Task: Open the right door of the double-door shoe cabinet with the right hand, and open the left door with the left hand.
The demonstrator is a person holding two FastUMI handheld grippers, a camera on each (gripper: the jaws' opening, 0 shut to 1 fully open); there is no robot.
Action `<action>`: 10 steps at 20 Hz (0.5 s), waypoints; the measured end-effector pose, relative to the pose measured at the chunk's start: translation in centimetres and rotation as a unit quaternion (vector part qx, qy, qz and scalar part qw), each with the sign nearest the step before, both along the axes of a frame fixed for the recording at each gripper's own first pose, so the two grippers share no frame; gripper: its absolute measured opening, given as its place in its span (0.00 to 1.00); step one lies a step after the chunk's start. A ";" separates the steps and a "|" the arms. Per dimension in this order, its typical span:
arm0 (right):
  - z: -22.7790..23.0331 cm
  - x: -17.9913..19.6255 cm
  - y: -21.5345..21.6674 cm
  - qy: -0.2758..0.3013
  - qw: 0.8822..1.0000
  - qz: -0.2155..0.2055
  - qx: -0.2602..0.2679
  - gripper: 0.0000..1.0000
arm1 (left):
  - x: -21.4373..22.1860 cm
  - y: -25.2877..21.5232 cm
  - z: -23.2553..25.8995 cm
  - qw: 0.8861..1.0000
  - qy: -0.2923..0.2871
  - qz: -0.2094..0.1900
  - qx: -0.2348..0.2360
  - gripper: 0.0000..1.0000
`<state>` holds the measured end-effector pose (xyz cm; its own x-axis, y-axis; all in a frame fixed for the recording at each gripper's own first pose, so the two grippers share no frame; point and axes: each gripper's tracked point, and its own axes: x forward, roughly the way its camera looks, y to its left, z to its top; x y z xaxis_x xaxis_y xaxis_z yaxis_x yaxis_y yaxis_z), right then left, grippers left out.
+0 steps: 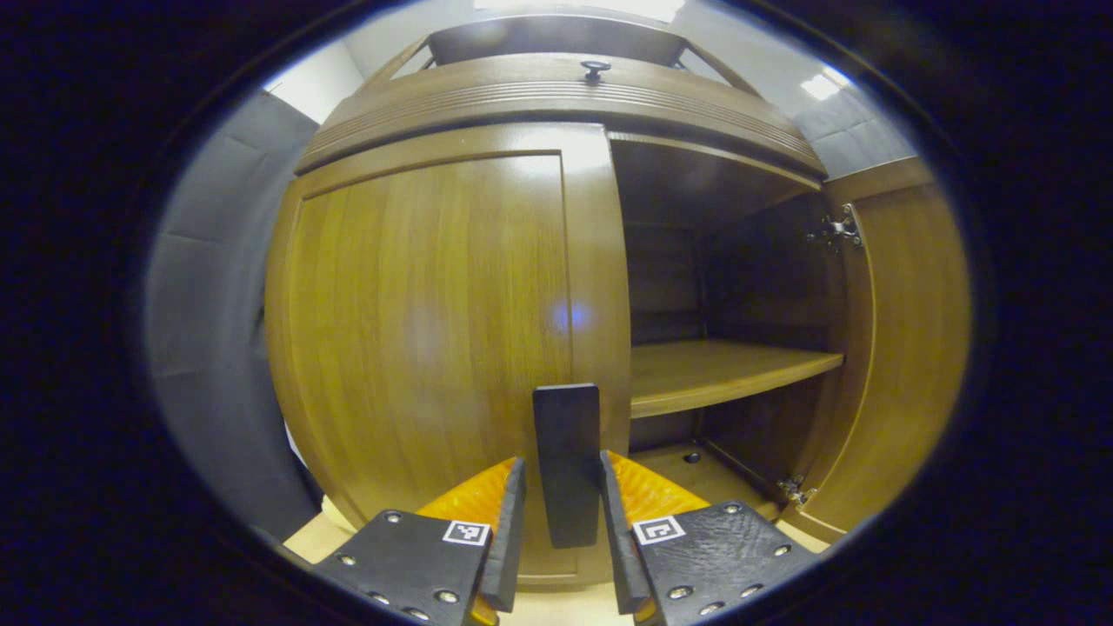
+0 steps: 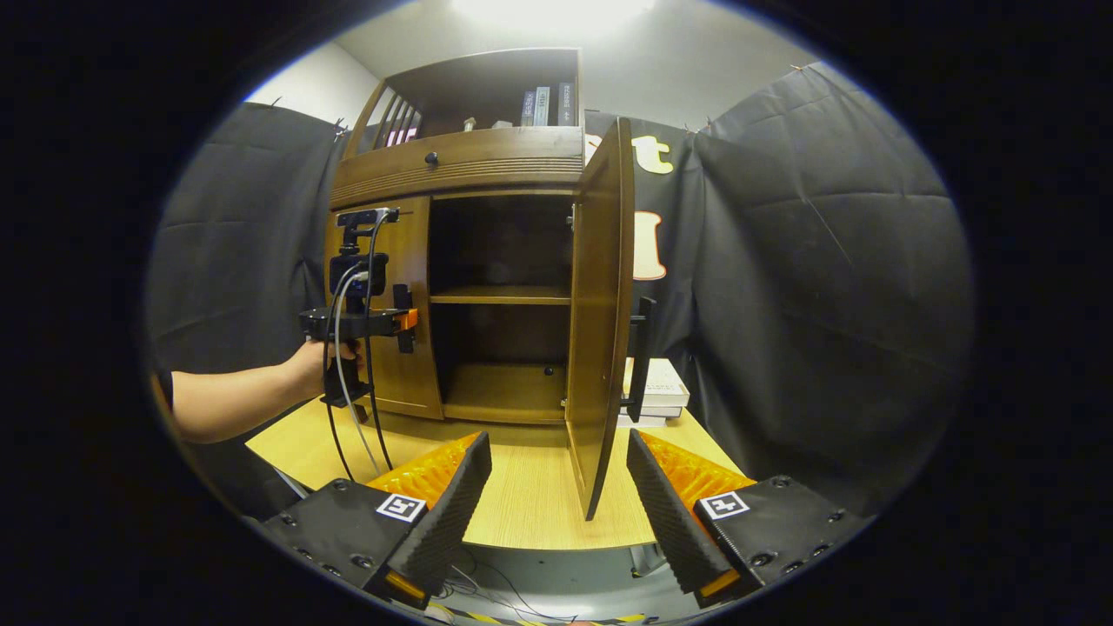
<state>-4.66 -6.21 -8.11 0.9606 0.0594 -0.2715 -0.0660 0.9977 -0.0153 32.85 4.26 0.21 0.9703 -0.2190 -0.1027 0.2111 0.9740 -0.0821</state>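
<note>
The brown wooden double-door shoe cabinet [image 2: 487,261] stands on a pale wooden table [image 2: 530,496] against the black cloth wall, with an open upper shelf holding a few upright books [image 2: 543,106]. Its right door [image 2: 600,313] stands swung wide out toward the near side, edge-on in the right gripper view, showing the dark interior with one wooden shelf board [image 1: 722,369] across the middle and a metal hinge [image 1: 839,230] at the top of the door's inner side. The left door [image 1: 435,330] is closed flat. In the left gripper view, the left gripper [image 1: 563,509] has its jaws set narrowly apart on either side of the flat black vertical handle [image 1: 567,461] at the left door's right edge; whether both fingers press on it cannot be told. In the right gripper view a person's hand [image 2: 317,361] holds that gripper at the left door. The right gripper [image 2: 556,487] is wide open and holds nothing, its fingers either side of the open door's lower edge, apart from it. A stack of books [image 2: 656,387] lies on the table right of the cabinet.
</note>
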 end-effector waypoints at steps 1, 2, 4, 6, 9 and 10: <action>0.1 0.1 0.1 -0.001 1.000 0.003 -0.001 0.99 | 0.0 -0.3 0.3 1.000 0.000 -0.001 -0.004 0.36; 0.1 0.3 0.3 -0.002 1.000 0.006 -0.001 0.94 | 0.7 -0.4 0.1 1.000 -0.001 0.004 0.005 0.32; 0.4 0.5 0.5 -0.007 1.000 0.013 0.000 0.98 | 0.2 -0.1 0.2 1.000 0.001 0.001 0.006 0.23; 0.4 0.8 0.7 -0.011 1.000 0.019 0.003 0.98 | -0.6 0.1 0.2 1.000 0.001 -0.008 -0.006 0.18; 0.5 1.4 1.3 -0.014 0.999 0.034 0.015 0.98 | -3.0 0.9 0.3 1.000 -0.009 -0.019 -0.002 0.18; 0.6 1.6 1.7 -0.016 0.999 0.040 0.018 0.99 | -4.1 1.4 0.4 1.000 -0.012 -0.020 0.000 0.18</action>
